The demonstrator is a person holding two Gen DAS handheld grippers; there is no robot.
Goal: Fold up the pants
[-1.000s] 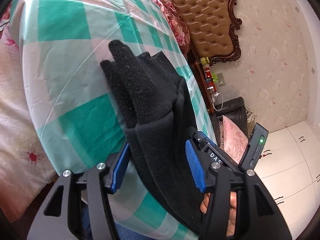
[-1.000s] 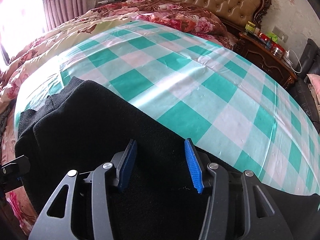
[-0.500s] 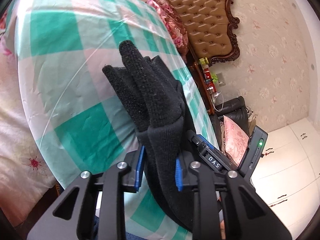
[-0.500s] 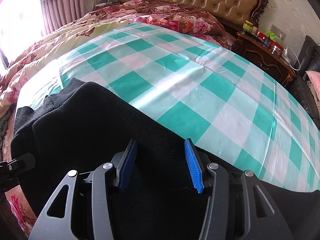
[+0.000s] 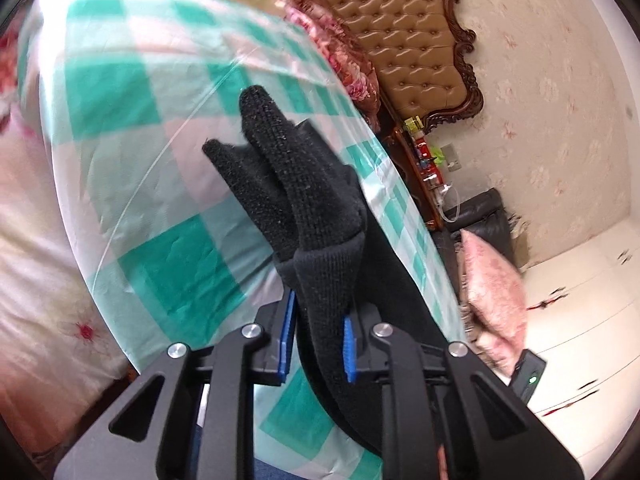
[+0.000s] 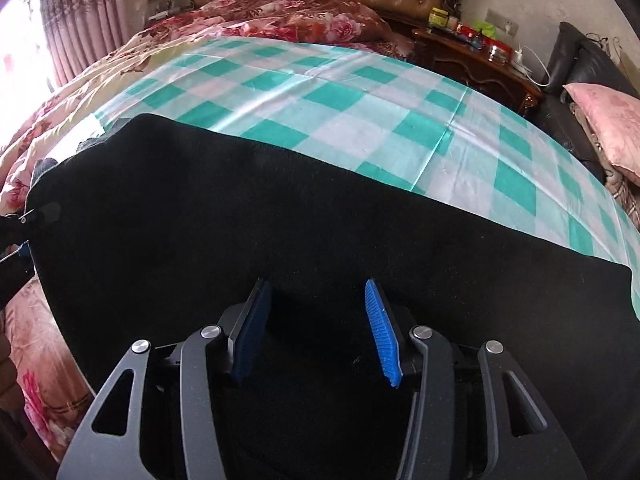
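A: What is your left gripper point(image 5: 316, 344) doing?

B: Its jaws are closing, nearly together, and a bunched fold of the black knit pants point(image 5: 304, 200) is pinched between the blue pads point(image 5: 349, 350). Beyond the jaws the fabric stands up in two rounded peaks; under them lies the teal-and-white checked sheet point(image 5: 160, 264). Off to the right of the jaws you have a tufted headboard point(image 5: 404, 36) and a pink cushion point(image 5: 496, 292).

A: And your right gripper point(image 6: 318, 324)?

B: Its jaws stand about half apart and are easing wider. The pants point(image 6: 280, 216) lie spread flat beneath and between them; whether the pads touch the cloth cannot be told. To the left of the jaws the other gripper's black tip point(image 6: 38, 216) sits at the fabric's edge. Ahead of the jaws the checked sheet point(image 6: 360, 104) stretches to a floral quilt point(image 6: 288, 16), and far right stands a dark nightstand point(image 6: 480, 64).
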